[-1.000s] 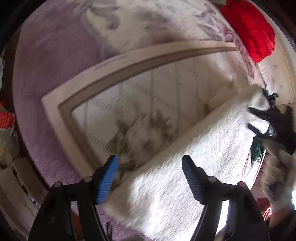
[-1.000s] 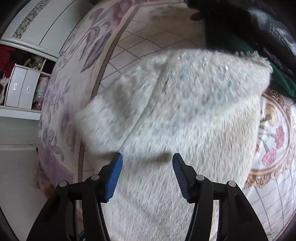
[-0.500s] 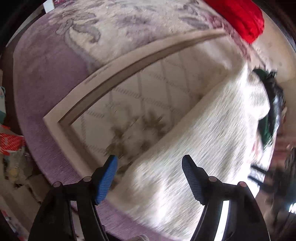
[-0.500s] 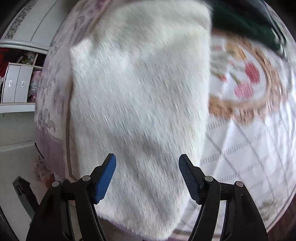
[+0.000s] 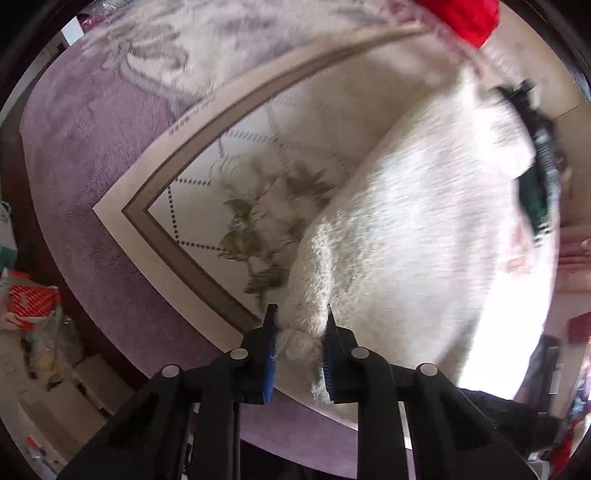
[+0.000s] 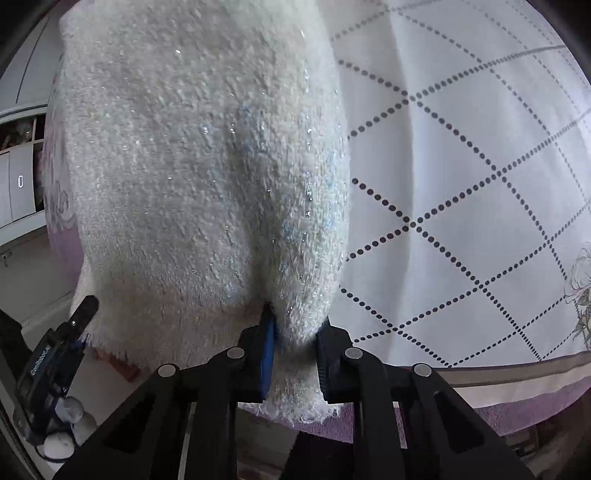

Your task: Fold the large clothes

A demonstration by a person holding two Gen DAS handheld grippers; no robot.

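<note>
A large fluffy white garment (image 5: pixel 413 229) lies on a bed cover with a dotted diamond pattern (image 5: pixel 258 155). My left gripper (image 5: pixel 300 325) is shut on a bunched corner of the garment near the cover's brown border. In the right wrist view the same white garment (image 6: pixel 199 147) fills the left and middle. My right gripper (image 6: pixel 293 325) is shut on another bunched edge of it, with fabric hanging below the blue pads. The other gripper (image 6: pixel 55 354) shows at the lower left, at the garment's far corner.
A red cloth (image 5: pixel 465 14) lies at the top right of the bed. A dark green and black garment (image 5: pixel 539 177) lies past the white one. The purple bed edge (image 5: pixel 74 155) drops to a cluttered floor (image 5: pixel 33 317). White cabinets (image 6: pixel 18 184) stand at left.
Both grippers were open above the garment; both have now come down to its near edge and shut on bunched fabric. The right view has swung toward the dotted cover.
</note>
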